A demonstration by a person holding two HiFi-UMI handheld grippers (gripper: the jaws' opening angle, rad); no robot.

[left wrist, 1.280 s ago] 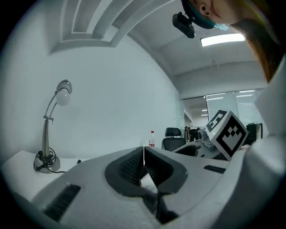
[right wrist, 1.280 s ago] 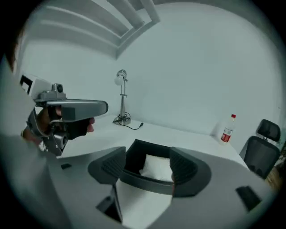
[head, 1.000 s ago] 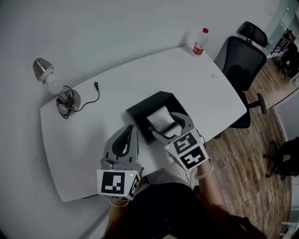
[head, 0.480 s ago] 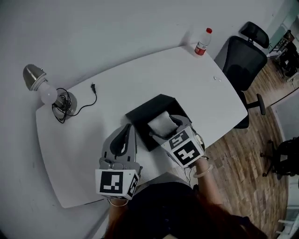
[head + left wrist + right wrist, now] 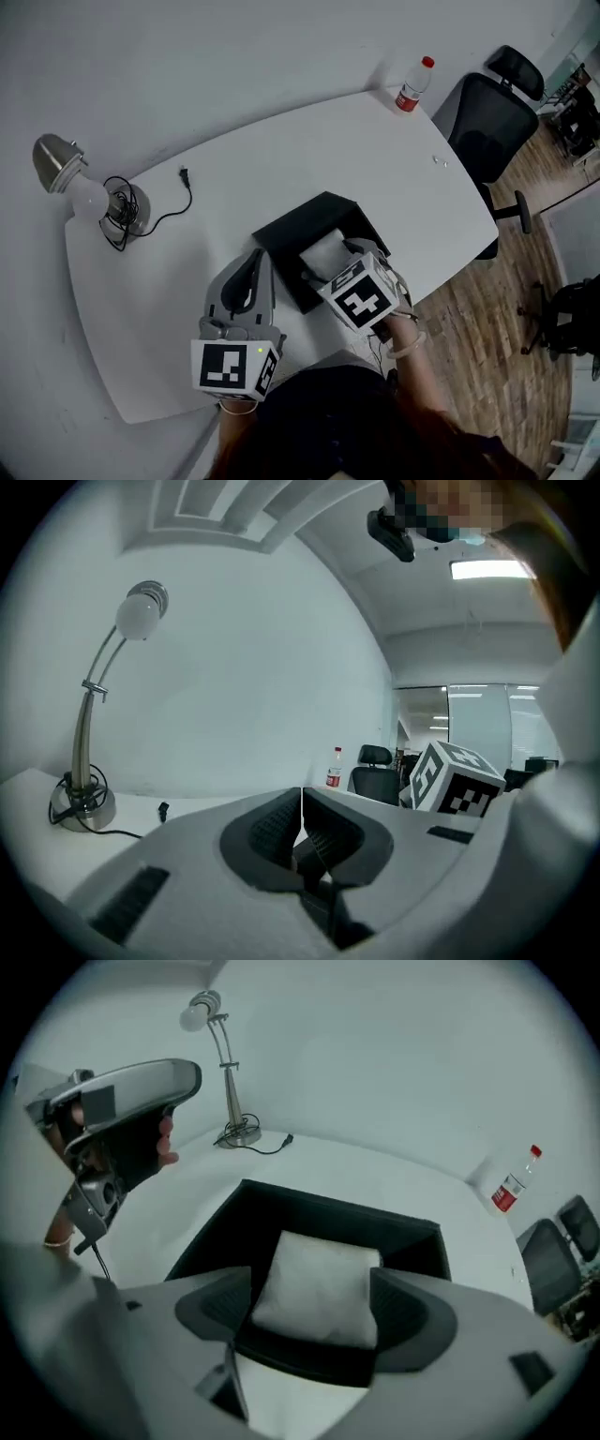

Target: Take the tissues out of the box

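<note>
Nearest the person, the L gripper is held low over the near edge of the white table, jaws clenched together w/ nothing btwn them. Just to its right, the R gripper is tipped down into the black box. Its jaws are opening and are spread to either side of the white tissue pack (no firm squeeze on the pack can be seen). The pack is seen lying inside the box, toward the box's near-right part, w/ its far end resting against the dark interior. The box is set on the table just beyond both grippers. Further back at the left, a black plug & cord are laid on the tabletop beside a desk lamp. At the far right corner a red-capped plastic bottle is stood upright, and an office chair is parked beyond the table edge.
</note>
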